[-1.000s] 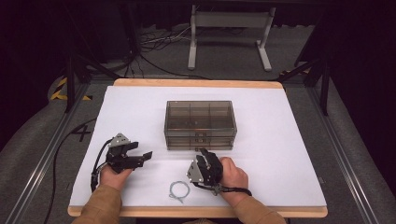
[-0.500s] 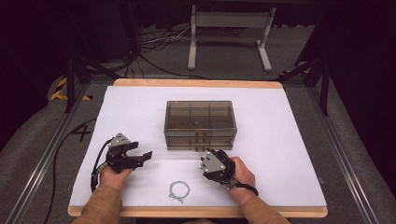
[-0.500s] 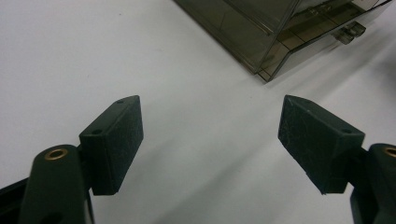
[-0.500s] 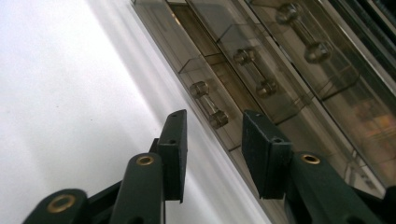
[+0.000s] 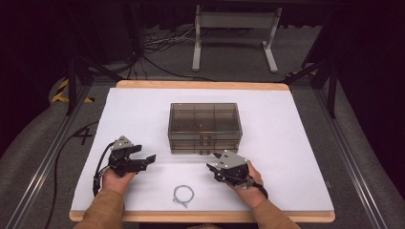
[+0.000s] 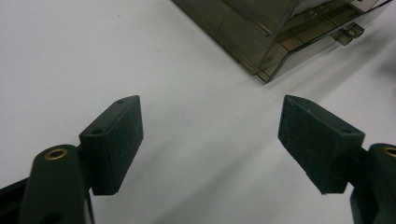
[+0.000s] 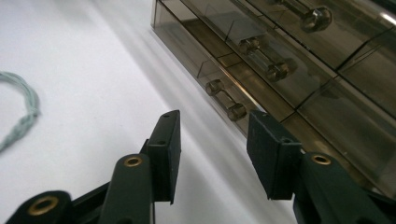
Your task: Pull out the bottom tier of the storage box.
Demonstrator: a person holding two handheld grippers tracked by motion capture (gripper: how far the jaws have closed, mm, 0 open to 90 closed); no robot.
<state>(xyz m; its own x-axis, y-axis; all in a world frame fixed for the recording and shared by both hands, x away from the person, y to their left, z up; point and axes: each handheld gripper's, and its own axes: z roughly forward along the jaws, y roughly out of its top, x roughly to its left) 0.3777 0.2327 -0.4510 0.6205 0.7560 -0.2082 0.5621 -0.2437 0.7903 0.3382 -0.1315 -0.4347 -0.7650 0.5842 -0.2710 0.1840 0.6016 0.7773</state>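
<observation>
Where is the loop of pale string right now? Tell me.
In the high view the loop of pale string lies flat on the white table cover near the front edge, between the person's two hands and in front of the smoky drawer box.

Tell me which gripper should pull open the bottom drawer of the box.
The right gripper, I'd judge. Its jaws have just been opening with nothing between them, and they point at the bottom drawer's handle close ahead. The left gripper sits off the box's corner, open, aimed at bare table.

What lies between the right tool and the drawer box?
Nothing: bare white table cover separates the right tool from the drawer box, seen in the right gripper view.
</observation>
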